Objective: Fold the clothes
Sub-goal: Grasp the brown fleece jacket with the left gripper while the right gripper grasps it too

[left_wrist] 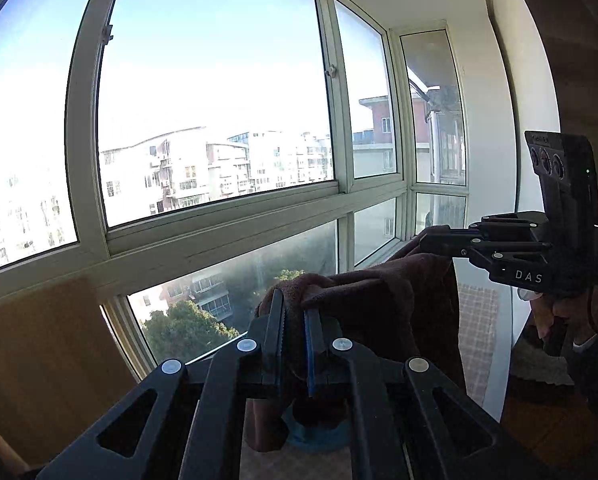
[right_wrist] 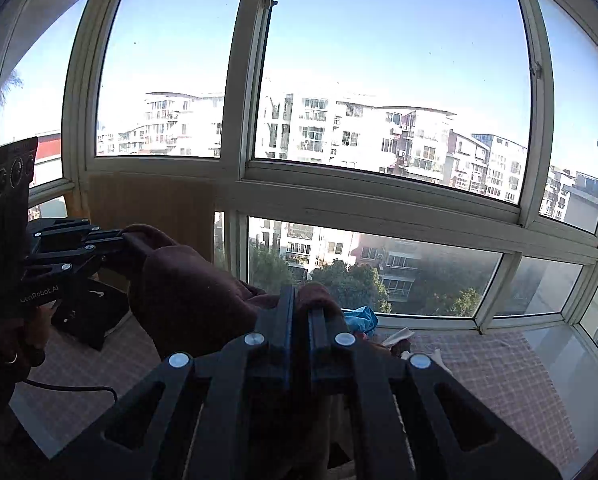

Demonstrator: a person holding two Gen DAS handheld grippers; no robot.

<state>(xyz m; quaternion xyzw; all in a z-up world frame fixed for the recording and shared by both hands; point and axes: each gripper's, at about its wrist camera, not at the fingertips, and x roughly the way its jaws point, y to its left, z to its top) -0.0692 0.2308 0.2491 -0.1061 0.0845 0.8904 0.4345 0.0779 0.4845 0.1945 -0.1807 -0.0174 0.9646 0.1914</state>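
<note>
From the left wrist view, the left gripper (left_wrist: 295, 308) was clenched on a fold of a dark maroon garment (left_wrist: 363, 296), its 2 black fingers (left_wrist: 275, 320) pressed near each other with the cloth bunched between them. The garment stretched up and to the right, held in the air in front of the bay window (left_wrist: 203, 120), and its far end was pinched in the right gripper (left_wrist: 429, 240), which entered from the right edge of the view. A hand (left_wrist: 559, 312) gripped the handle of that right gripper beneath its body marked "DAS". Below the left gripper, more of the garment hung down, with a bit of blue cloth (left_wrist: 319, 436) showing under it. A checked cover (left_wrist: 477, 320) lay on the window seat behind the hanging cloth.

From the right wrist view, the right gripper (right_wrist: 301, 312) was closed tight on the maroon garment, which bulged to either side of its fingers (right_wrist: 287, 320). The cloth ran left and upward to the left gripper (right_wrist: 121, 238), which clamped its other end near the left edge of the view. A hand (right_wrist: 15, 344) with a ring held that gripper. On the checked cover below, blue cloth (right_wrist: 361, 318) lay just beyond the right gripper, a black box (right_wrist: 89, 316) sat near the left corner of the seat, and a black cable (right_wrist: 71, 388) trailed across the cover.
</note>
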